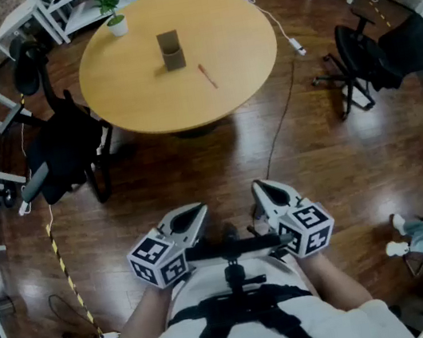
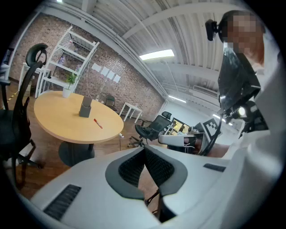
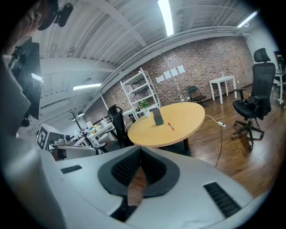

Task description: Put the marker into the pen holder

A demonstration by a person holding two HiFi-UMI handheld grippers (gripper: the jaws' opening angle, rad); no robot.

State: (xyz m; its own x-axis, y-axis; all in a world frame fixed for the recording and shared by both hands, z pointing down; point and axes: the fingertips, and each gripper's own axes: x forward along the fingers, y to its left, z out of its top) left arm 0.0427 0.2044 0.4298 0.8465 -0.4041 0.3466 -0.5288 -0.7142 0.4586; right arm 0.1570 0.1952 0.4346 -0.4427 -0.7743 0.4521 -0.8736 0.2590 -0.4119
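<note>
Marker point(image 1: 207, 76) lay flat on the round table point(image 1: 134, 97), near the upright pen holder point(image 1: 170, 51) but not touching it. Left gripper point(image 1: 199, 209) and right gripper point(image 1: 258, 187) hung at the person's waist, well apart from the table. Both pairs of jaws were closed together on nothing.

A round table point(image 1: 133, 89) stands at twelve o'clock. The pen holder point(image 1: 170, 51) sits near its centre. The marker point(image 1: 207, 76) lies apart at the holder's four o'clock, and a plant point(image 1: 112, 12), seemingly potted, at eleven.

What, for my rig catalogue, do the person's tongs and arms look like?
The left tongs and right tongs have white pointed shells, dark grey ribbed pads and black-and-white marker cubes. The person wears a white top and black harness straps.
</note>
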